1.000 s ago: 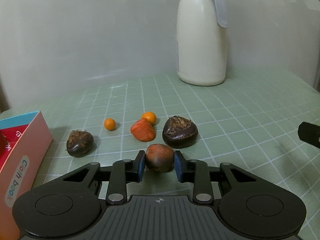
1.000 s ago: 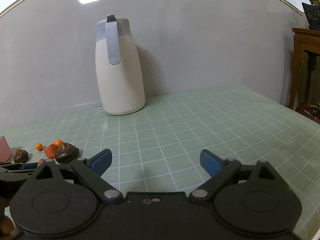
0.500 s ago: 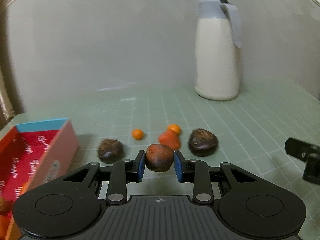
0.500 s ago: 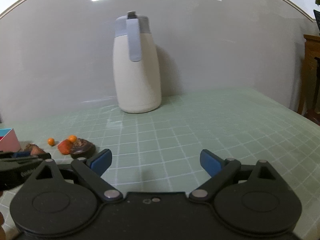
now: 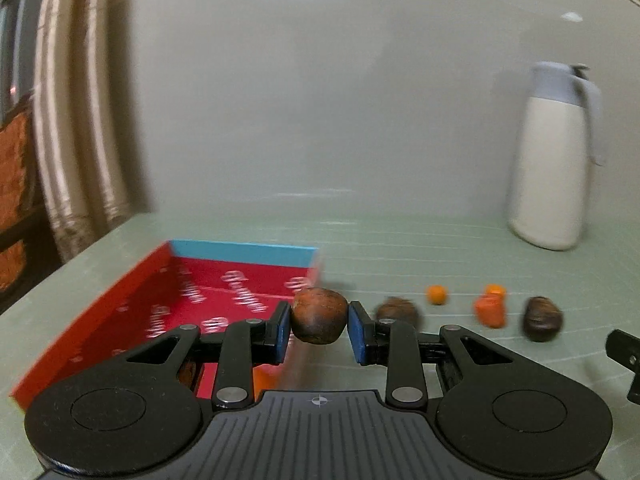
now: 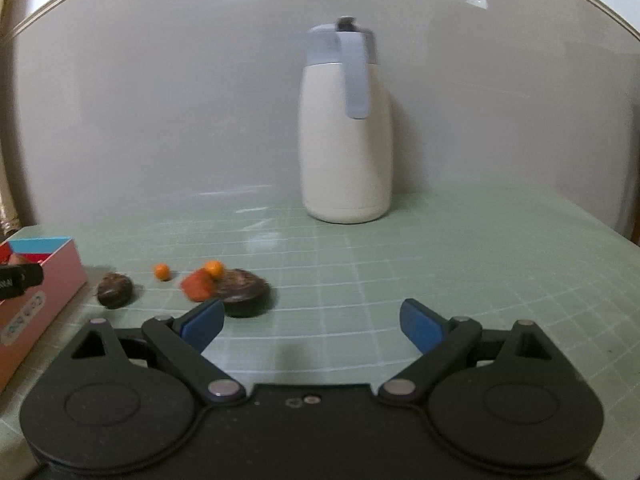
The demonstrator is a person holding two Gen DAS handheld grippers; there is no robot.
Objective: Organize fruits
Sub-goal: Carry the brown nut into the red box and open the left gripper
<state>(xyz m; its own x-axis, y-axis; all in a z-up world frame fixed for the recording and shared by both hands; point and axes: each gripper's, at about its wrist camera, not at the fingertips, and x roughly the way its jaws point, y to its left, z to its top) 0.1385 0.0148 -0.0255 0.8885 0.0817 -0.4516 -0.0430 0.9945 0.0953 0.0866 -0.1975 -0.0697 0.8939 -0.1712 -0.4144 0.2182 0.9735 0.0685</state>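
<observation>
Brown fruit held beside the red box

The left hand-held gripper (image 5: 319, 327) clamps a brown fruit (image 5: 319, 315) near the red box (image 5: 240, 254); the right hand-held gripper (image 6: 311, 326) gapes wide above the tabletop (image 6: 440, 264).

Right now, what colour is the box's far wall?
Light blue; the box far wall shows best in the left wrist view.

home, curtain (image 5: 76, 128), thermos jug (image 6: 346, 128) (tabletop)

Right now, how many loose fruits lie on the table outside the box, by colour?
Dark brown: 2
Small orange: 2
Red-orange: 1
Total: 5 on the table, not counting the brown fruit held in the left tool.
</observation>
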